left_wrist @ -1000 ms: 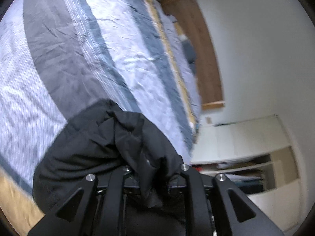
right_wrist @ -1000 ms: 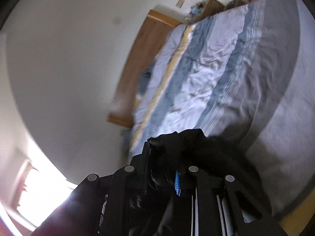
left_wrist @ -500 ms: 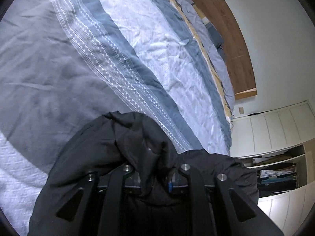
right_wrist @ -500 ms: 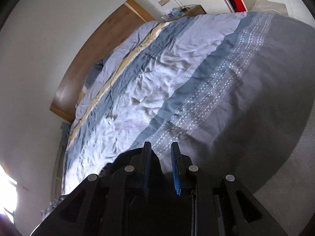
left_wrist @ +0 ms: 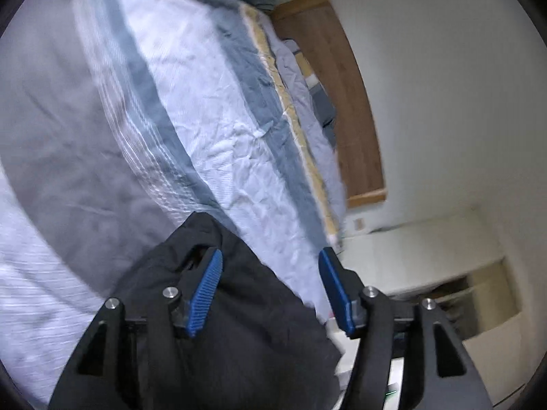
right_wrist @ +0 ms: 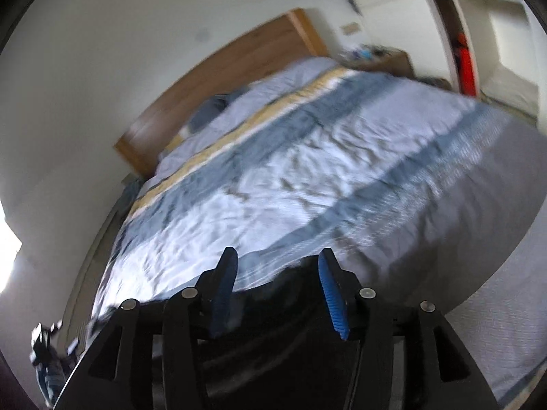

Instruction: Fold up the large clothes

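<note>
Striped bed (left_wrist: 212, 109), black garment (left_wrist: 239, 307) now out of both parted claws.

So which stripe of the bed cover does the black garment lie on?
The black garment lies mostly on the wide plain grey stripe at the foot end of the bed cover, not on the pale blue, dark blue or yellow stripes nearer the headboard.

Both grippers: black triangulated frames with cut-outs, silver round screw heads, ribbed blue pads on left gripper (left_wrist: 270, 283) and right gripper (right_wrist: 277, 287) fingers.
</note>
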Demonstrator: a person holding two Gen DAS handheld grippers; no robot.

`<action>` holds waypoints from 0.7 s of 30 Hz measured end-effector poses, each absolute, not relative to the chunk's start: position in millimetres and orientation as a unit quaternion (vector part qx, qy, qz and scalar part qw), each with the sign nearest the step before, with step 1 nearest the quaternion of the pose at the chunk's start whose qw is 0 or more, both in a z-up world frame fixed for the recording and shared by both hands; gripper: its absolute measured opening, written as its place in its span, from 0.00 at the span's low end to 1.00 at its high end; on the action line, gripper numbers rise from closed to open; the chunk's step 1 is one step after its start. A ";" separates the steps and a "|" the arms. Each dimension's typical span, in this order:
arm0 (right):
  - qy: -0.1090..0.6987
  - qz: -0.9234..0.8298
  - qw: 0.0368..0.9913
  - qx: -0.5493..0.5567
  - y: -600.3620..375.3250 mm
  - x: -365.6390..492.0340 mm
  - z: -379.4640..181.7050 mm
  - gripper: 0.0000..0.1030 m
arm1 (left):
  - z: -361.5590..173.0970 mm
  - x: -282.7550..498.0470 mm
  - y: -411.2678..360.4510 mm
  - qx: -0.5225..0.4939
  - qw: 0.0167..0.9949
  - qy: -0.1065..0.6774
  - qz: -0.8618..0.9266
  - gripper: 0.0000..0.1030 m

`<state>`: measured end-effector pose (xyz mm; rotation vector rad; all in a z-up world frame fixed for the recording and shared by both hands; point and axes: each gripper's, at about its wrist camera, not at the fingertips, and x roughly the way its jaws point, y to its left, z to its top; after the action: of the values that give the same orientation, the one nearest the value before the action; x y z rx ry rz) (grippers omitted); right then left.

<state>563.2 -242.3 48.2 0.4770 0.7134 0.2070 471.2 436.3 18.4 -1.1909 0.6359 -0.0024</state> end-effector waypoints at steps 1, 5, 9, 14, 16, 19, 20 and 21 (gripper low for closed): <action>0.345 0.111 0.905 0.225 -234.8 556.9 54.9 0.50 | 28.5 465.7 429.0 -0.528 0.792 0.306 0.003 0.55; 0.347 0.166 0.903 0.194 -190.7 525.0 73.8 0.51 | 56.6 454.3 370.4 -0.417 0.835 0.360 -0.001 0.55; 0.357 0.206 0.896 0.166 -145.8 501.6 73.2 0.52 | 62.4 456.1 290.0 -0.342 0.852 0.394 -0.049 0.55; 0.376 0.224 0.886 0.155 -107.0 492.2 45.1 0.55 | 51.3 481.4 203.8 -0.275 0.865 0.407 -0.104 0.55; 0.388 0.220 0.883 0.148 -96.2 498.1 23.5 0.57 | 37.2 494.8 174.2 -0.236 0.872 0.418 -0.099 0.55; 0.400 0.205 0.883 0.134 -84.6 517.9 -5.2 0.58 | 6.4 522.0 154.3 -0.213 0.869 0.441 -0.078 0.55; 0.405 0.201 0.882 0.134 -82.6 528.1 -11.5 0.58 | -2.1 532.6 153.8 -0.217 0.865 0.446 -0.072 0.55; 0.409 0.200 0.880 0.134 -81.4 537.7 -15.8 0.58 | -7.4 541.7 154.1 -0.222 0.862 0.450 -0.069 0.55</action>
<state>537.7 -81.4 -15.8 0.2788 0.8522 0.4160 541.7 154.1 -7.4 -0.4657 0.9433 -0.1450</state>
